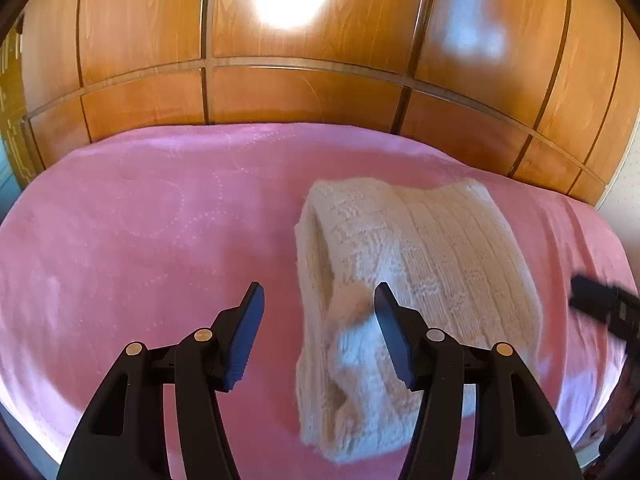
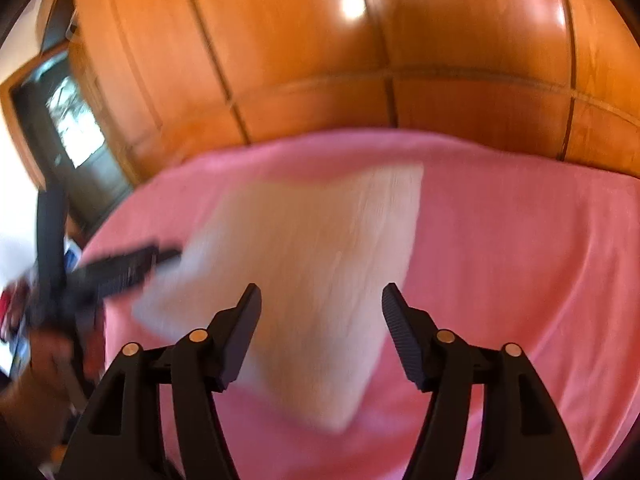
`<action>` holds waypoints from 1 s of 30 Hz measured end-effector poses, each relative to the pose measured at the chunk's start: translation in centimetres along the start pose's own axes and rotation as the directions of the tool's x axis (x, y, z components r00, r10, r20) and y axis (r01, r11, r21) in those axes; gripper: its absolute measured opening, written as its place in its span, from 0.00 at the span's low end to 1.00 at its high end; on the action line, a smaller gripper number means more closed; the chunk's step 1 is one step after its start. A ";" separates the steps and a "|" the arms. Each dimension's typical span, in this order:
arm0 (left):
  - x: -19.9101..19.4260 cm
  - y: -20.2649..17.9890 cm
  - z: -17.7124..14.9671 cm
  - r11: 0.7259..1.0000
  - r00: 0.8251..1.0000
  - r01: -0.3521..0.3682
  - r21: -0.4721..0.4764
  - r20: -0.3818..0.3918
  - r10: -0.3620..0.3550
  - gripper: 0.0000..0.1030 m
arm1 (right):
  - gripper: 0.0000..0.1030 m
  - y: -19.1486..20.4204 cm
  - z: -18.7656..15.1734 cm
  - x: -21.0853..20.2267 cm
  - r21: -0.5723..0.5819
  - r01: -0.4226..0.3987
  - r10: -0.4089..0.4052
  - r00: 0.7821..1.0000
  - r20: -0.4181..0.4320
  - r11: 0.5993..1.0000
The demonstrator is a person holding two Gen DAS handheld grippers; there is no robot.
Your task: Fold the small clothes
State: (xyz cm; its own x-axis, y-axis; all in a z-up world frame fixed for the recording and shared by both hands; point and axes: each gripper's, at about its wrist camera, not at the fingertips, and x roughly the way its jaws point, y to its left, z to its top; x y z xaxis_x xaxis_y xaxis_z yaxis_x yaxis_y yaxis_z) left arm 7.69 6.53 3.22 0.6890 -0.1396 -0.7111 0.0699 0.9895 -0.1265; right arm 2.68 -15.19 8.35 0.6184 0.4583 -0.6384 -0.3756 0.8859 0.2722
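Lying folded on the pink bedspread (image 1: 140,220), the cream knit (image 1: 408,264) sits right of centre in the left wrist view, a thick bundle with ribbed and cabled texture. Its folded edge faces left, showing stacked layers, and a fuzzier lump of the same knit bulges at the near end.

The left gripper (image 1: 319,312) hangs above the near end of the knit with its jaws spread. Nothing is pinched between them: the left finger is over bare bedspread, the right finger is over the knit, and I cannot tell whether that finger touches the wool.

The right gripper (image 2: 322,312) also has its jaws spread and empty. In its blurred view the knit (image 2: 304,264) shows as a pale, roughly square shape on the bedspread (image 2: 500,240), with one corner pointing toward the camera and lying below and between the fingers. Whether the fingers touch it cannot be told through the blur.

Each gripper appears in the other's view: the right one as a dark shape at the right edge, near the knit's right side, and the left one as a dark smear at the knit's left edge, with a hand (image 2: 36,364) blurred behind it.

Glossy wooden panels (image 1: 304,92) rise behind the bed, catching bright reflections.
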 end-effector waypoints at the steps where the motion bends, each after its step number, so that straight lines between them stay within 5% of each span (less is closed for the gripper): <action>1: 0.0 -0.1 0.0 1.000 1.000 -0.001 0.004 0.002 0.001 0.55 | 0.63 0.1 1.3 0.9 0.016 0.028 -0.028 0.999 0.020 0.999; 7: 1.1 -1.2 -0.1 0.999 1.000 -0.023 0.037 0.001 0.023 0.55 | 0.63 0.9 4.8 5.8 0.031 0.059 -0.060 0.998 0.020 0.998; 12: 2.5 -1.2 -0.6 0.998 0.999 -0.023 0.053 -0.027 0.024 0.55 | 0.69 0.6 3.2 11.8 -0.028 0.122 -0.124 0.985 -0.119 0.992; 13: 2.8 -1.2 -0.7 0.998 0.999 -0.022 0.053 -0.035 0.024 0.56 | 0.69 0.6 2.5 12.5 -0.050 0.141 -0.145 0.985 -0.095 0.989; 19: 3.6 -0.9 -1.3 0.999 0.999 -0.019 0.040 -0.046 0.021 0.67 | 0.74 0.1 2.9 11.8 -0.028 0.099 -0.101 0.993 -0.063 0.995; 22: 4.0 -0.2 -1.4 1.000 0.998 0.010 0.017 -0.056 -0.009 0.72 | 0.95 -1.4 3.4 9.9 0.042 0.036 -0.034 0.998 -0.043 0.998; 26: 4.7 1.4 -1.5 0.995 0.993 0.092 -0.038 -0.072 -0.094 0.76 | 0.95 -5.4 2.7 8.1 0.207 -0.033 0.037 0.999 -0.014 0.978; 30: 5.9 3.6 -1.7 0.964 0.967 0.225 -0.143 -0.091 -0.239 0.77 | 0.96 -8.9 0.9 8.0 0.340 -0.083 0.099 0.995 -0.031 0.937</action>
State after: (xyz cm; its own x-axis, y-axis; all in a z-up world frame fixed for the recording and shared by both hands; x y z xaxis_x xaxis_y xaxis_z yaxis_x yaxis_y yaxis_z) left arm 10.78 9.24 -2.55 0.5834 -0.3751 -0.7204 0.1190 0.9169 -0.3810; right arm 11.59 -19.35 1.47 0.5564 0.5418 -0.6300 -0.1684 0.8160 0.5530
